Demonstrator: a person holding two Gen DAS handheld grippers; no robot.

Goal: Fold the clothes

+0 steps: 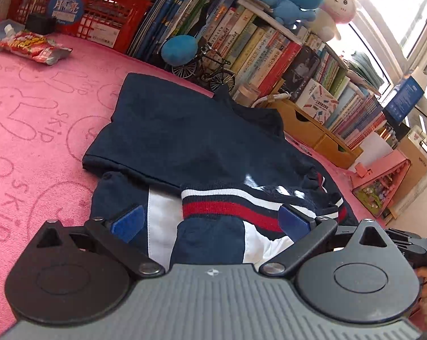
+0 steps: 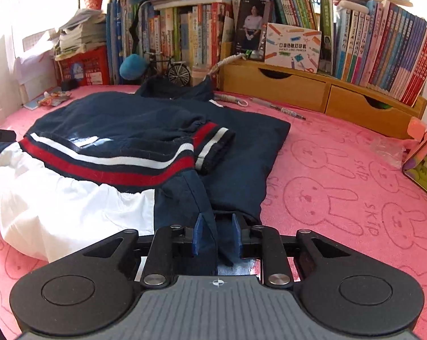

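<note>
A navy jacket [image 1: 170,130] with a red-and-white striped band [image 1: 227,206] and white panels lies partly folded on the pink rabbit-print cloth [image 1: 37,130]. My left gripper [image 1: 210,222] hangs wide open just above the striped band, its blue pads [image 1: 128,222] on either side with nothing pinched. In the right wrist view the jacket [image 2: 122,124] spreads to the left, its striped cuff [image 2: 213,147] lying on top. My right gripper [image 2: 216,236] is shut on a navy fold of the jacket at its near edge.
Rows of books [image 2: 383,48] and a wooden drawer box [image 2: 321,90] line the back. A model bicycle [image 1: 204,68], a red crate [image 1: 100,17] and a snack packet [image 1: 32,46] sit at the far edge. A pen [image 2: 281,110] and a pink stand [image 1: 380,187] lie to the right.
</note>
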